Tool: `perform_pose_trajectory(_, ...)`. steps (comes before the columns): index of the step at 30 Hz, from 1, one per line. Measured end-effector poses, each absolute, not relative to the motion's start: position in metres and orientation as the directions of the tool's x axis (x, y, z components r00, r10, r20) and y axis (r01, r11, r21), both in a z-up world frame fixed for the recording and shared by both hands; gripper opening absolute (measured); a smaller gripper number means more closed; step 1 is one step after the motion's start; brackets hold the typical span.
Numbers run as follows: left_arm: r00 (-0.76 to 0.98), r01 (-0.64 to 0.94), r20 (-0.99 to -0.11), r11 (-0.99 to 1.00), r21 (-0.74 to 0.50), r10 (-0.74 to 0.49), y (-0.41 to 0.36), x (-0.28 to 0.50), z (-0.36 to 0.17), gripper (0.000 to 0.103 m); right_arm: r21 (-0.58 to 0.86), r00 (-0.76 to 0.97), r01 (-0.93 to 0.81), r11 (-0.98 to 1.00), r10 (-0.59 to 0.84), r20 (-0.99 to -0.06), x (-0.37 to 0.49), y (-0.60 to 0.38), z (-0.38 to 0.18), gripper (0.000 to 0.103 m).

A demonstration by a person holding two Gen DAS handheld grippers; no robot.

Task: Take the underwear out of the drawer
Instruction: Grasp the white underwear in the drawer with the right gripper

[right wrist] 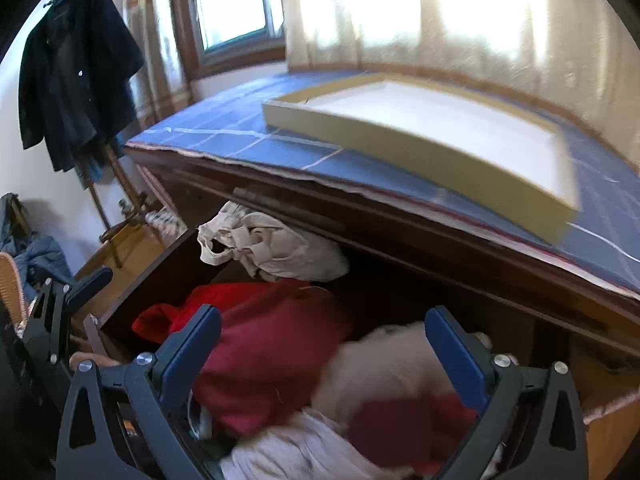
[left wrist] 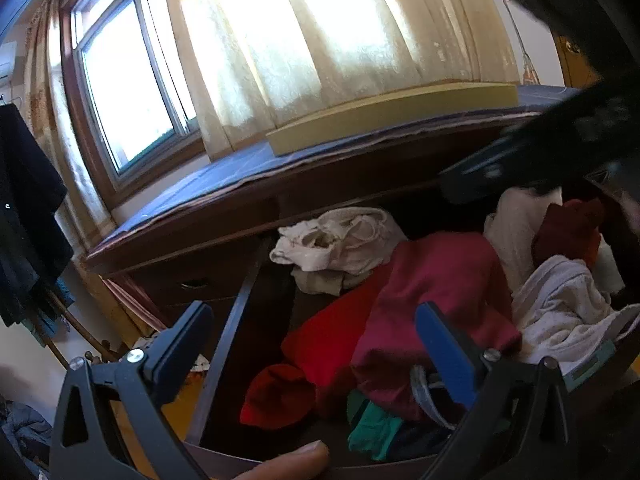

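Right wrist view: both my tongs, right (right wrist: 320, 352) and left (left wrist: 314, 340), gape wide and empty over the open drawer (right wrist: 120, 312); I'd drop onto the crumpled white underwear (right wrist: 272, 252) at its back and pinch one fold.

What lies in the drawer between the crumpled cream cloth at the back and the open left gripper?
Red and maroon garments fill the stretch between the cream cloth and the left gripper, as the left wrist view shows; the right wrist view also shows red below cream.
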State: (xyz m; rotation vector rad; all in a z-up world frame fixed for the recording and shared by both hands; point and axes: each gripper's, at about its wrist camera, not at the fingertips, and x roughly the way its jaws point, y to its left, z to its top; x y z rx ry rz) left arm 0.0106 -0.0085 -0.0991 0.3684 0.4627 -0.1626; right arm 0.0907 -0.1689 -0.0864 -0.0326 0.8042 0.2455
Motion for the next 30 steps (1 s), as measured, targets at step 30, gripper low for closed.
perform_pose_trajectory(30,0.827,0.368,-0.536,0.882,0.293,-0.167,0.007,0.021,-0.102,0.101,-0.009,0.515,-0.286,0.958,0.145,-0.845,0.198,-0.060,-0.155,0.073)
